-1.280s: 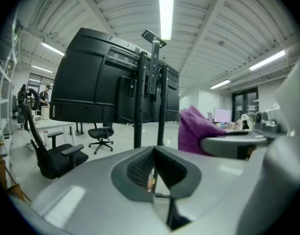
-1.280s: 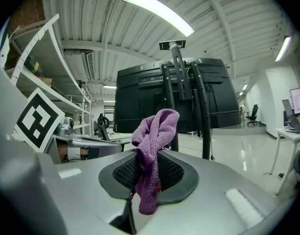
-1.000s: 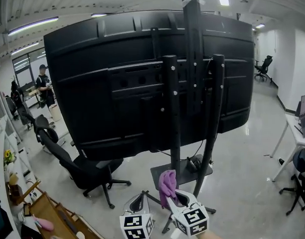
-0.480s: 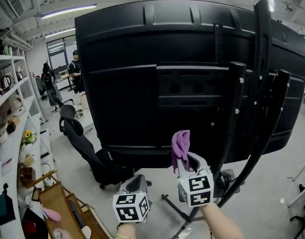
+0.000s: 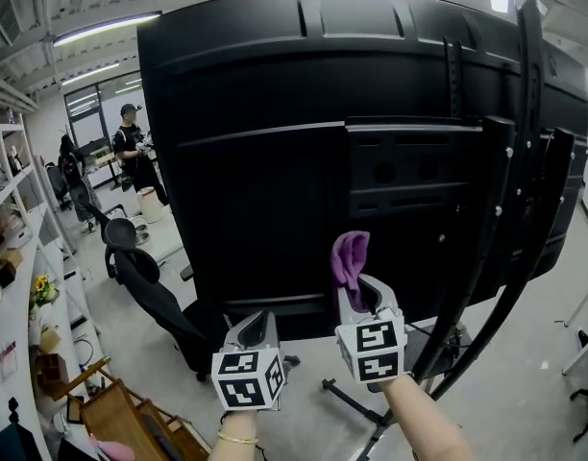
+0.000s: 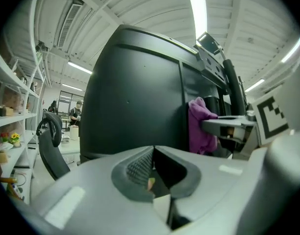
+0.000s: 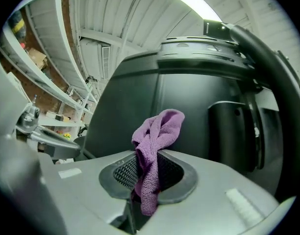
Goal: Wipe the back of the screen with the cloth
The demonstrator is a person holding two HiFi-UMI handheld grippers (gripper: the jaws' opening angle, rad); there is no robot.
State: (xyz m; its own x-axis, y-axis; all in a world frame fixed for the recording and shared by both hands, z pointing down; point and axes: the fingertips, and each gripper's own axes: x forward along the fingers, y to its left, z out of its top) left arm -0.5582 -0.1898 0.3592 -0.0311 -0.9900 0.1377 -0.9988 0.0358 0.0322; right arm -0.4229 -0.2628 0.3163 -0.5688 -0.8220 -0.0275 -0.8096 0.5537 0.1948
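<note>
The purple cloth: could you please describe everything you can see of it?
The purple cloth is soft, nubby fabric, bunched and twisted. The right gripper clamps its lower part between shut jaws; the free end stands up above them in a crumpled tuft. It is held close before the black back of the screen; contact cannot be told.

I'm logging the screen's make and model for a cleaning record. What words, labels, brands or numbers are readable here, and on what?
No text can be read in any view.
Back of the screen: plain black, no brand or label showing.
Cubes on the left gripper and right gripper: square black-and-white markers only, no letters.
Cloth: plain purple.
Shelves: the things on them are too small to read.
</note>
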